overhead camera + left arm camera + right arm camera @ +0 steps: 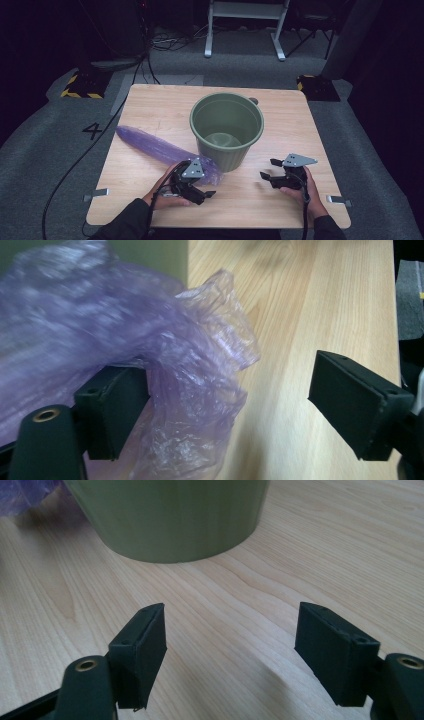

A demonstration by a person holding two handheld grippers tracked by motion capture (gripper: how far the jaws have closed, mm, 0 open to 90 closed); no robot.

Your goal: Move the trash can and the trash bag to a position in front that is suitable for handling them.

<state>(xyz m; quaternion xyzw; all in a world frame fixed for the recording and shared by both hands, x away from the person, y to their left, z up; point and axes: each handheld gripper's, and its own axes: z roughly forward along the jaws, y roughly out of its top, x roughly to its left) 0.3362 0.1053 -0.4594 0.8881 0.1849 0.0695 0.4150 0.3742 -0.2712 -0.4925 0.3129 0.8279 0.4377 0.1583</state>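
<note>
High view: a round, ribbed olive-green plastic bucket (pixel 227 129) stands upright on a pale wood-grain table (pixel 150 107), and a long, crinkled, translucent purple plastic bag (pixel 157 146) lies across the table to its left, one end bunched against the bucket's base beside the left gripper (pixel 199 191). Left gripper view: the flat black jaws stand apart, with the thin wrinkled film draped over one jaw but not pinched. Right gripper view: the right gripper (pixel 230 647) is spread wide over bare wood near the bucket's smooth wall, holding nothing.
</note>
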